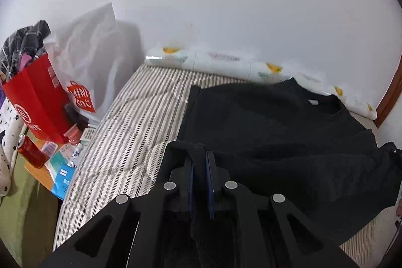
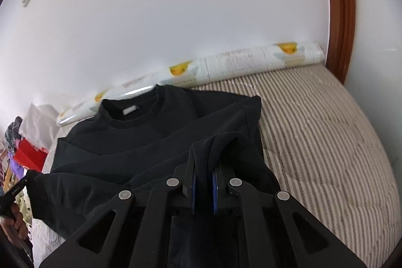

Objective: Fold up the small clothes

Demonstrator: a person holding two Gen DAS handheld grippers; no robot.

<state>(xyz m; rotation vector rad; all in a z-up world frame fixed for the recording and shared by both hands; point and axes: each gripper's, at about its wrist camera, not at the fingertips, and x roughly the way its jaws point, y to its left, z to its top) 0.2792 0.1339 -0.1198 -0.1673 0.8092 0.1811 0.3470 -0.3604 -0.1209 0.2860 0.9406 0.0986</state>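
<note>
A black sweatshirt (image 1: 276, 122) lies on a striped bed (image 1: 130, 122), collar toward the wall, sleeves folded in. My left gripper (image 1: 200, 155) is shut on the sweatshirt's bottom hem at its left corner and holds it lifted off the bed. In the right wrist view the sweatshirt (image 2: 155, 127) shows its collar and white neck label. My right gripper (image 2: 204, 162) is shut on the hem at the right corner, lifted too. The hem hangs between both grippers.
A rolled patterned mat (image 1: 226, 62) lies along the wall at the bed's far edge. Left of the bed stand a red paper bag (image 1: 37, 97), a white Miniso bag (image 1: 85, 67) and a red can (image 1: 30, 152) on a small table. A brown wooden frame (image 2: 339, 6) rises at right.
</note>
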